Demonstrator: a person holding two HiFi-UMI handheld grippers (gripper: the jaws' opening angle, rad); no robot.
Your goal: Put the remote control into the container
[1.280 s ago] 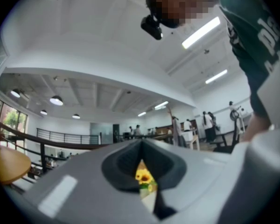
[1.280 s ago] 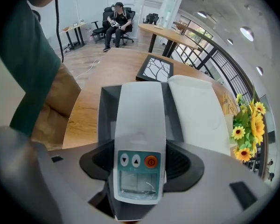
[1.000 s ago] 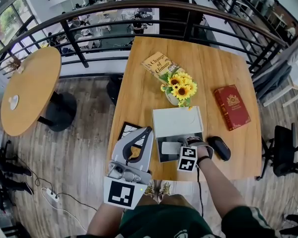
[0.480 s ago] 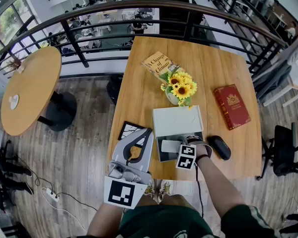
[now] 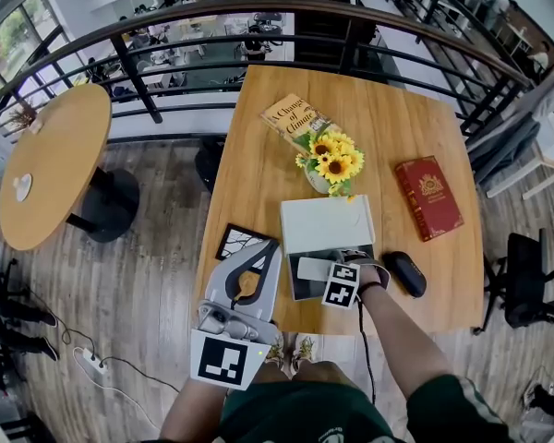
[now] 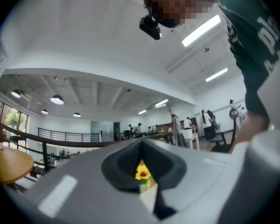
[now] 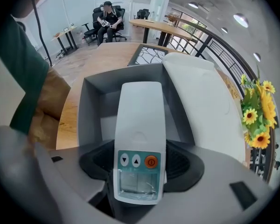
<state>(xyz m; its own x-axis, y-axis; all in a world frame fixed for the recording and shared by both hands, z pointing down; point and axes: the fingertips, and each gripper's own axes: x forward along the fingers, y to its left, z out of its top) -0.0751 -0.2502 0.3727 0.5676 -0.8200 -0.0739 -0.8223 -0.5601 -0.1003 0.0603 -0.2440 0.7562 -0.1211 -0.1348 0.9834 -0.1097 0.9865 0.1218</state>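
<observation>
While the right hand-held gripper (image 7: 140, 181) pinches the remote (image 7: 140, 125) by its button end, jaws parted only to its width, the remote's far end reaches over the open container (image 7: 91, 106). Whether it touches the floor inside, I cannot tell. The remote is a smooth, pale gray plastic slab with rounded corners, two white arrow buttons, one round orange button and a small clear screen. The container is a gray rectangular box with matte walls. In the head view its white lid (image 5: 326, 224) lies open at its 12 o'clock. The left hand-held gripper (image 5: 273, 245) hangs at the container's 9 o'clock, tips pressed together, holding nothing. Sunflowers (image 5: 331, 162) stand at the lid's 12 o'clock on the wooden bench (image 5: 258, 173).
</observation>
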